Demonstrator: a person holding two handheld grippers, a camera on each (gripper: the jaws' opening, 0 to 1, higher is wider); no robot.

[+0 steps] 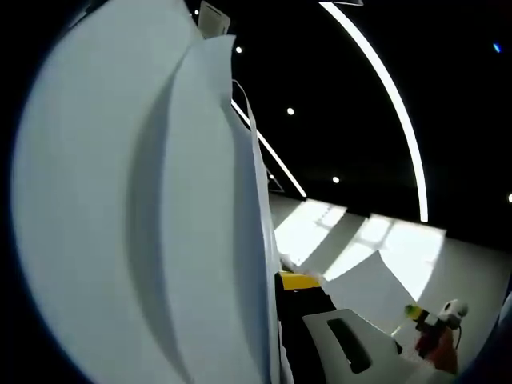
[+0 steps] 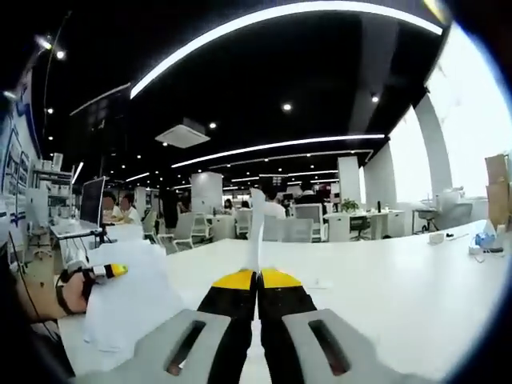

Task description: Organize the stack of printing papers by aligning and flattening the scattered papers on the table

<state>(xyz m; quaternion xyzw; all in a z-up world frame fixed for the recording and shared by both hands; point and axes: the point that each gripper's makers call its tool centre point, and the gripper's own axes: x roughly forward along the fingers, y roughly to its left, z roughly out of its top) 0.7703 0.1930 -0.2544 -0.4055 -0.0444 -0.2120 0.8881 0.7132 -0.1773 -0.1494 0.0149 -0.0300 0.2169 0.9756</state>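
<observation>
Your right gripper (image 2: 257, 278) is clamped narrow on the papers (image 2: 255, 232), held edge-on and upright above the white table (image 2: 384, 280). More sheets (image 2: 128, 300) hang at lower left beside your other gripper's yellow tip (image 2: 114, 270). In the left gripper view, papers (image 1: 136, 216) crowd the lens; that gripper's state cannot be told. Office chairs (image 2: 288, 228) stand beyond.
</observation>
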